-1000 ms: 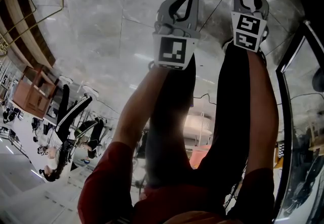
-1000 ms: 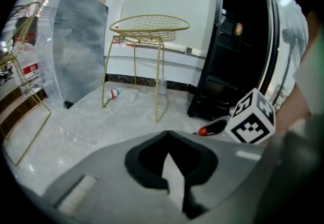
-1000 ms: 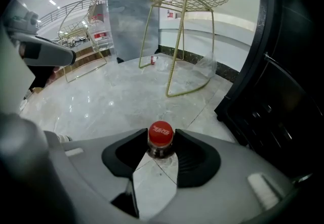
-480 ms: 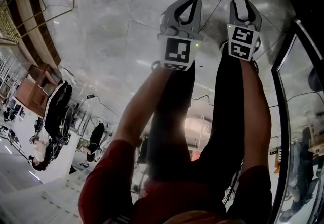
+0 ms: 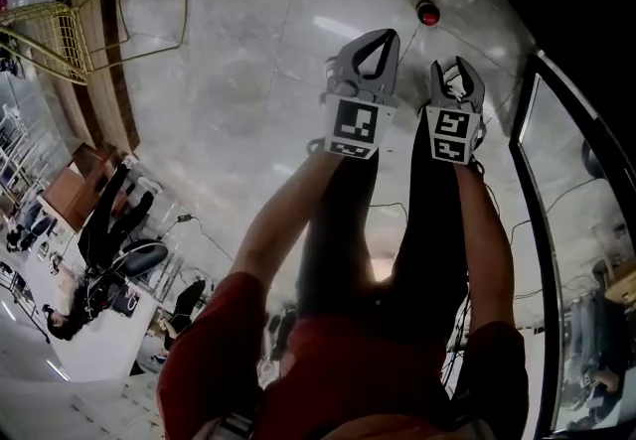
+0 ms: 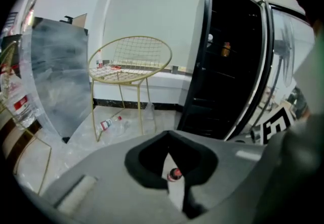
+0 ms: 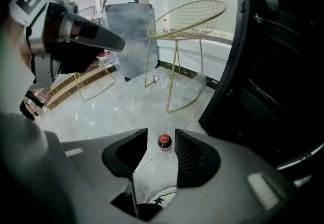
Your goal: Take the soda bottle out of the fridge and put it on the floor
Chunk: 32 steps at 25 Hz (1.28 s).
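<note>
The soda bottle [image 5: 428, 13], dark with a red cap, stands upright on the pale marble floor [image 5: 248, 51], clear of both grippers. My right gripper [image 5: 456, 64] hangs a little short of it with its jaws apart and nothing between them. In the right gripper view the bottle [image 7: 164, 141] shows on the floor beyond the gap of that gripper [image 7: 161, 133]. My left gripper [image 5: 382, 35] is beside it, its jaw tips meeting, holding nothing. The left gripper view shows the bottle [image 6: 173, 174] through the loop of the left gripper [image 6: 170, 137].
The open fridge [image 7: 283, 66] with its dark inside is at the right, its glass door [image 5: 556, 229] beside my right arm. A gold wire chair [image 6: 132, 63] and a grey panel [image 6: 58, 74] stand farther off. A clear plastic bottle [image 6: 109, 123] lies under the chair.
A second ago the right gripper's jaws stood around the bottle's red cap. Both grippers have since drawn back, and the bottle stays standing alone on the floor.
</note>
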### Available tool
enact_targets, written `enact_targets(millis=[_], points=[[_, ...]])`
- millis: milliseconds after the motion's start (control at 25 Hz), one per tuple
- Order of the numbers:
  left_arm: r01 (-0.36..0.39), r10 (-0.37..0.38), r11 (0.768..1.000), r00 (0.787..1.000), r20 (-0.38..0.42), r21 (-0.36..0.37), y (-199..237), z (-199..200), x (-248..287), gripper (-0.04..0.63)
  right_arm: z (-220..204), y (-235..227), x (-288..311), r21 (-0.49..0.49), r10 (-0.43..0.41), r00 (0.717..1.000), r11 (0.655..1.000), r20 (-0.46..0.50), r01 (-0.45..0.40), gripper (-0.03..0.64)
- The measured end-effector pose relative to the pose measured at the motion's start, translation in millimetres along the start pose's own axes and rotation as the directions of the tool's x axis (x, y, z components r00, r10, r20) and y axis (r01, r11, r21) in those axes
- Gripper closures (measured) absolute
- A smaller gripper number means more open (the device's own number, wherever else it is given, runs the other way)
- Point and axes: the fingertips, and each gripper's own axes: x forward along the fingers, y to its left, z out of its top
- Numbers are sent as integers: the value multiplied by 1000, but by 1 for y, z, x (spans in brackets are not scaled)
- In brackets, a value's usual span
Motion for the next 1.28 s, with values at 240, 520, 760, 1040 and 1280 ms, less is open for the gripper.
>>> enact_targets(millis=[240,520,760,1040,1280], points=[[-75,74,997,997,27,27,-16,38,10,595,31,-28,-26,42,37,993,998,108,-42,465],[-36,35,999,995,90,6,-46,226,-140,595,195,-30,-237,52,-55,981,998,186,46,463],[-67,69,998,992,109,-16,-65,297,-215,595,270,-36,-345,81,-98,948,994,303,76,465],[-69,71,997,975,208,-15,-78,380,-288,595,339,-25,-453,60,-126,899,992,419,112,465],[-110,92,993,946,311,42,-76,442,-340,595,386,-27,-529,55,-162,825,986,541,158,465]])
